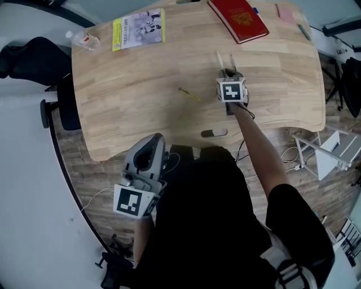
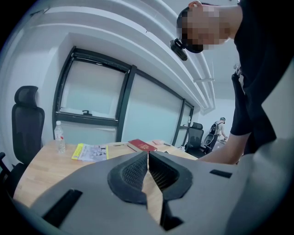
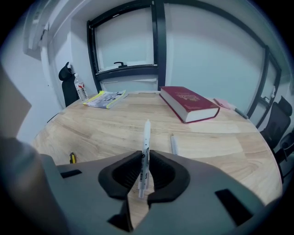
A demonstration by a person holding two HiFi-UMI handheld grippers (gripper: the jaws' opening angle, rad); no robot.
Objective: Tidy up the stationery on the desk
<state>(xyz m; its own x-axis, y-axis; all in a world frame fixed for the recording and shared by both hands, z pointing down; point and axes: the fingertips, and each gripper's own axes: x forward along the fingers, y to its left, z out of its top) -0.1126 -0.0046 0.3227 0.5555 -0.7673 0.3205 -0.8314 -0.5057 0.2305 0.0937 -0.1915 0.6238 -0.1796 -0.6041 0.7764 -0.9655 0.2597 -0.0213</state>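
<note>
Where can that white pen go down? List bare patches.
Widest bare wood: between the booklet and the yellow pen, out to the left edge of the desk. Another patch: right of the right tongs, nearer than the red book. Crowded: far right corner, around book and pink note.

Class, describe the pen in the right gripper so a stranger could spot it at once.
At the wooden desk, look nearer than the red book. There the right gripper is shut on a white pen; unlike the second white pen lying flat beside it, this one is raised off the desk.
</note>
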